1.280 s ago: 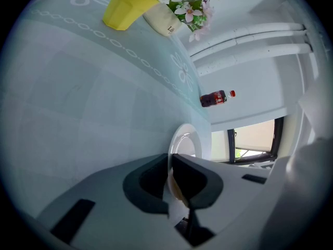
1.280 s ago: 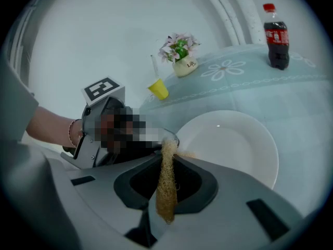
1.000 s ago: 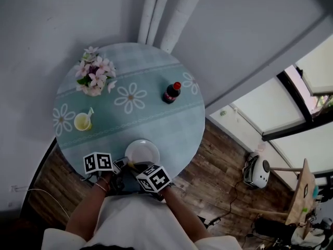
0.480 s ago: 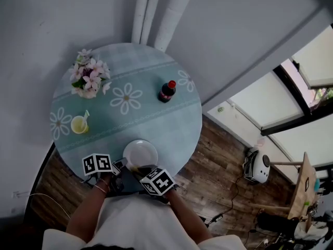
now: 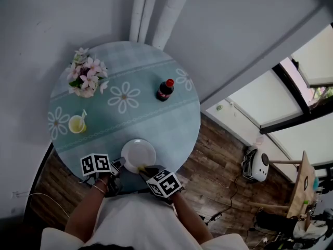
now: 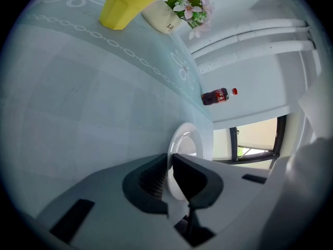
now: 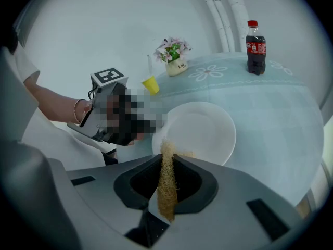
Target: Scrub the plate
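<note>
So that the plate cannot slide at the edge of the desk, the left hand-held gripper clamps its rim. The right hand-held gripper pinches a fibrous scrubber, tip at the plate's near rim.

White short-slv top, bracelet on L wrist; b/w marker cubes.
</note>
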